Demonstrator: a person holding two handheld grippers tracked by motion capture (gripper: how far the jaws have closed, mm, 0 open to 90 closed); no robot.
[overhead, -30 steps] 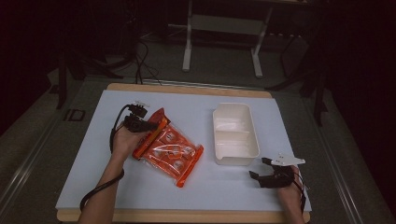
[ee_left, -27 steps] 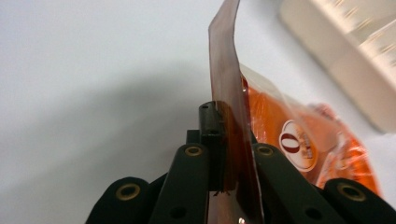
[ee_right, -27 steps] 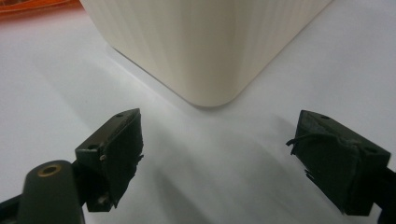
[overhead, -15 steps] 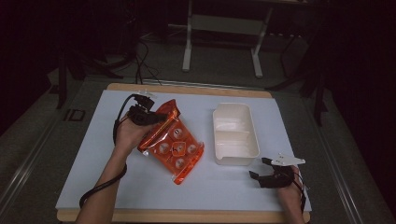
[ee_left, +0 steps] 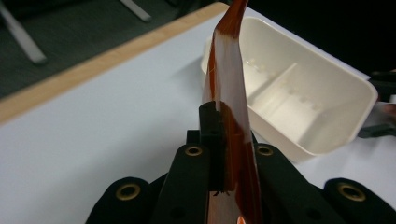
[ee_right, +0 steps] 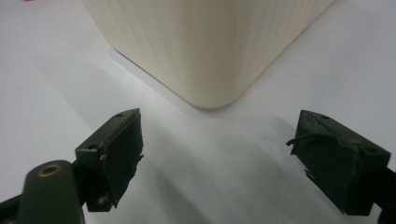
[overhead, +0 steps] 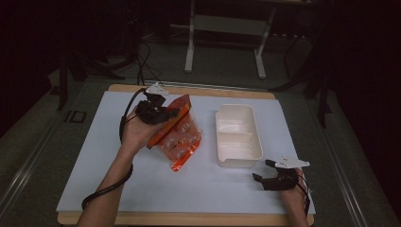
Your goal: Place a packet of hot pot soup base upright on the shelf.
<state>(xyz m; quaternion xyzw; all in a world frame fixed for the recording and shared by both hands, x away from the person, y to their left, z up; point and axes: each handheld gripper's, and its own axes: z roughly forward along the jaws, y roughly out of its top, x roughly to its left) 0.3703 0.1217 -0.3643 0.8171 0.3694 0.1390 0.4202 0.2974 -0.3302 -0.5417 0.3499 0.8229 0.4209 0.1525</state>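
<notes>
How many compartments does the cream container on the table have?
2: the cream container has a divider; one compartment lies on its far side, one on the near side by the right hand-held gripper.

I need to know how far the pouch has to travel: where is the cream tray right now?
In the high view the cream tray sits right of centre on the white table, just right of the orange pouch and ahead of the right gripper.

The orange transparent pouch [overhead: 176,134] hangs tilted above the table's left-center, its top edge pinched, round items visible inside.
</notes>
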